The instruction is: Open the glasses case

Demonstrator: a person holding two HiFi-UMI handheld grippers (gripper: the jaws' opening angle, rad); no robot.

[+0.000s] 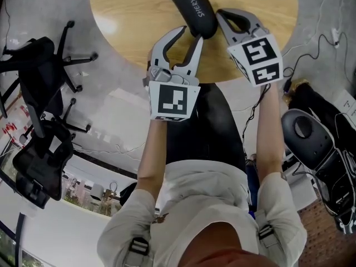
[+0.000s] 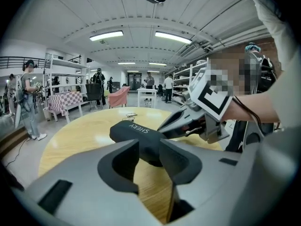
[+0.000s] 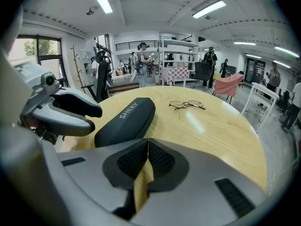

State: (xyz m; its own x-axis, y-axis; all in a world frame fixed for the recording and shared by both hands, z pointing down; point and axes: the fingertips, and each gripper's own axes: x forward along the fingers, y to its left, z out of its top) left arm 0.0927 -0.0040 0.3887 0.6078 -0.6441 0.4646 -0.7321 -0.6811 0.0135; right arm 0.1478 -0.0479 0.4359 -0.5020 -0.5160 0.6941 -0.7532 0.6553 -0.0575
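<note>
Near the front edge of the round, pale wood-grain worktop [image 1: 128, 10] lies the glasses case [image 1: 192, 7]. It is a long, matte black shell with rounded ends and white lettering along its lid, which is closed. The left gripper [image 1: 190, 34] is smooth grey plastic with curved dark pads, and its jaws are released and standing apart. The case's near end sits just at their tips, with neither pad pressing on it. Just to the case's right, the right gripper [image 1: 222, 14] has its ribbed black pads clenched together on nothing. Each gripper carries a white cube printed with black square markers. Farther across the worktop, well apart from the case, rest thin wire-rimmed glasses [image 3: 186, 104].
</note>
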